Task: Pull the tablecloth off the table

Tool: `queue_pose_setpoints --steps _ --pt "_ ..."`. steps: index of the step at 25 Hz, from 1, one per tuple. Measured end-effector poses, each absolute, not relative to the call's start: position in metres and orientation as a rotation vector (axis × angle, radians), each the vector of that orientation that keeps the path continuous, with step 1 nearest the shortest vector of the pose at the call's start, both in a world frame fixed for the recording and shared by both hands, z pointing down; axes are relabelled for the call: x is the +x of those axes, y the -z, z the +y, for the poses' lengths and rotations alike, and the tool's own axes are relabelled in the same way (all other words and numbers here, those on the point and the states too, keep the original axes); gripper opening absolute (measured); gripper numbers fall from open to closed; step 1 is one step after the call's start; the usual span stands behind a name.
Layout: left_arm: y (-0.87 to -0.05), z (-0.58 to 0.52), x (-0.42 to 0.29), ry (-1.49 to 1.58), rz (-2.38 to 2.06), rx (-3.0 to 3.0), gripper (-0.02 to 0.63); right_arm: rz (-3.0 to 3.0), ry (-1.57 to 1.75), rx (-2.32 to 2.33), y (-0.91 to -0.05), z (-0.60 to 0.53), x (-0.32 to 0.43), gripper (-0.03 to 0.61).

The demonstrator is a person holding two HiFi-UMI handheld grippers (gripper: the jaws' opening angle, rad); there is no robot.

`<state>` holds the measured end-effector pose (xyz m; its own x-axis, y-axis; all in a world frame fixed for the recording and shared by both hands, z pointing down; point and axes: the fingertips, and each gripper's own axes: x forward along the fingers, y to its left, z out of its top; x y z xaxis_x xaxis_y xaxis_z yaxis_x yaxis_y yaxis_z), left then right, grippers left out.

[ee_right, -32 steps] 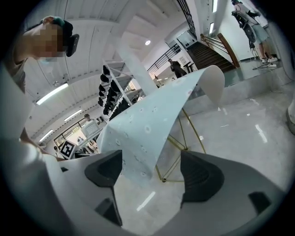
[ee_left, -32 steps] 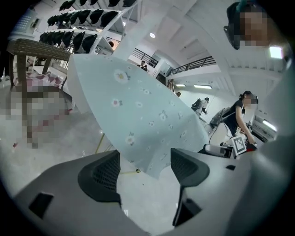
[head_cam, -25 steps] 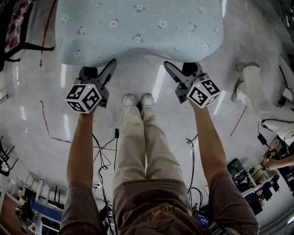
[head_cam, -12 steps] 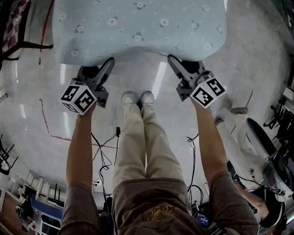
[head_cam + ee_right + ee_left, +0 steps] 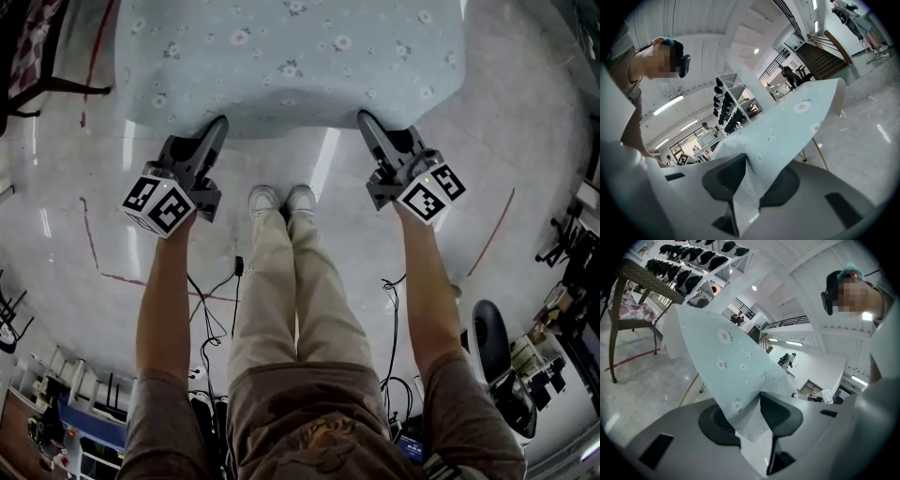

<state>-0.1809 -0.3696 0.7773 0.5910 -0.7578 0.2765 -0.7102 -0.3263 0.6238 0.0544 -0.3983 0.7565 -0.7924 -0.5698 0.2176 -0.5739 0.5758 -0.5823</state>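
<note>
The tablecloth (image 5: 291, 56) covers the table, which is hidden under it. It looks thin, soft and light, so take it at the near edge, by both corners. Your left gripper (image 5: 219, 125) and right gripper (image 5: 366, 120) have just been closing, and each pinches that edge.

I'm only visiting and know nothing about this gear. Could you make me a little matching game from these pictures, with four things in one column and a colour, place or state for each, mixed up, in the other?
Things:
1. tablecloth
2. left gripper
3. shoes
4. chair

Descriptions:
a. white, side by side on the floor
b. pale blue with small flowers
c. clamped on the cloth's near edge
d. woven rim, thin brown legs

Pairs: 1-b, 2-c, 3-a, 4-d.

The left gripper's jaws have just been closing, with the tablecloth's edge between them.
</note>
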Motion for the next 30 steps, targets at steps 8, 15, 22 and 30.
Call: queue_pose_setpoints --steps 8,15,22,30 --pt "-0.754 -0.356 -0.178 0.123 -1.138 2.121 0.053 -2.839 -1.030 0.961 -0.735 -0.392 0.055 0.011" --pt "-0.728 -0.352 -0.179 0.134 -1.141 2.150 0.021 -2.831 -0.942 1.008 -0.710 -0.392 0.050 0.008" --pt "-0.684 -0.353 -0.178 0.121 -1.195 2.157 0.020 -2.801 -0.815 1.072 -0.668 -0.396 0.049 0.008" --pt "-0.620 -0.355 -0.179 0.066 -1.273 2.194 0.020 -2.765 -0.712 1.161 -0.609 -0.401 0.044 0.009"
